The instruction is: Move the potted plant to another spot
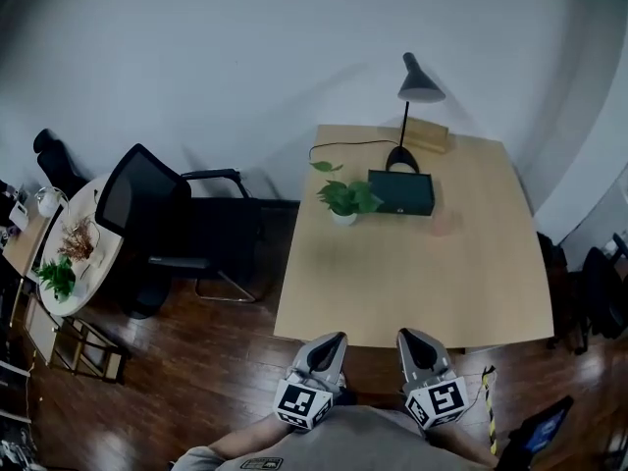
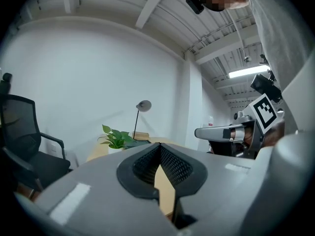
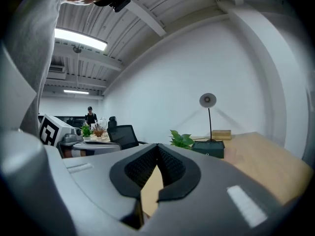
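A chair [image 1: 162, 219] stands left of the desk [image 1: 412, 283]. The plant [image 1: 343, 200] sits far back on the desk, just beside a dark box [image 1: 400, 192], perhaps touching it, with a lamp [image 1: 412, 106] behind. The left gripper [image 1: 332, 341] and right gripper [image 1: 411, 339] hover at the near edge, jaws together, empty

Light wooden table [image 1: 422, 283], carrying at its far end a black desk lamp [image 1: 404, 128], a dark green rectangular box [image 1: 400, 192] just in front of the lamp's base, a pale wooden block [image 1: 425, 134] behind it and a black cable [image 1: 343, 145] trailing left. Black mesh-backed office chair [image 1: 162, 219] beside the table's left edge, on a dark wood floor [image 1: 196, 371]. Round pale side table [image 1: 98, 263] further left, holding a dried brown sprig [image 1: 78, 240] and a small leafy plant [image 1: 56, 277].
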Demonstrator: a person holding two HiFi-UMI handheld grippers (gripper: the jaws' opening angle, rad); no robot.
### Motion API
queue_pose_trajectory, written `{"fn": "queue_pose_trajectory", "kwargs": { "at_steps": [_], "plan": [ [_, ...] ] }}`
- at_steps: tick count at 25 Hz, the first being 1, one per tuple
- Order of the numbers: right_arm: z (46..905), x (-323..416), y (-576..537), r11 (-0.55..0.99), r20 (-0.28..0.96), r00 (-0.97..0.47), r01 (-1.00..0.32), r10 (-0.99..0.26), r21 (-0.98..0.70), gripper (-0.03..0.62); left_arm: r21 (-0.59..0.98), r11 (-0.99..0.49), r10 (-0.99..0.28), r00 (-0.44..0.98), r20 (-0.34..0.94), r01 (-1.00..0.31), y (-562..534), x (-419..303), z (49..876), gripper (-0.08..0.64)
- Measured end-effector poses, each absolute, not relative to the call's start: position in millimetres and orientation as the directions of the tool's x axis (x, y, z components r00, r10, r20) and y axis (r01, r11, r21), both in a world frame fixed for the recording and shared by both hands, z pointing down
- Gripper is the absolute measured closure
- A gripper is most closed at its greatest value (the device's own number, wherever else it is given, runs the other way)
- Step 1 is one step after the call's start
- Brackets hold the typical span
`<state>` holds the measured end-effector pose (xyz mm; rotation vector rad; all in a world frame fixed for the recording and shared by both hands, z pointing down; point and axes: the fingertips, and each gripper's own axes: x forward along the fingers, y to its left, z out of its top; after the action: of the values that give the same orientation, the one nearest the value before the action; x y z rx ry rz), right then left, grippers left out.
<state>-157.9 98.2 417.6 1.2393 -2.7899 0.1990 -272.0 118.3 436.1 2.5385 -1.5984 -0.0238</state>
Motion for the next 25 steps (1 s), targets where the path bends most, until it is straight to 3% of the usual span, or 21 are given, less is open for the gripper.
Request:
{"fn": "queue_pose_trajectory", "kwargs": {
  "at_steps": [18, 25],
  "plan": [
    [437.5, -205.3, -41.8, 0.691, 0.205, -0.699, -0.713, -0.685, -0.12, 0.588, 0.157, -0.37, -0.91, 0.391, 0.135, -0.916, -14.6, -317.2, 449.0, 0.566],
    [489.1, -224.2, -104.7, 0.724, 0.295, -0.719, -0.681, -0.63, -0.114, 0.581, 0.176, -0.319, -0.912, 0.352, 0.212, -0.931, -60.6, -323.7, 482.8, 0.566]
  ]
}}
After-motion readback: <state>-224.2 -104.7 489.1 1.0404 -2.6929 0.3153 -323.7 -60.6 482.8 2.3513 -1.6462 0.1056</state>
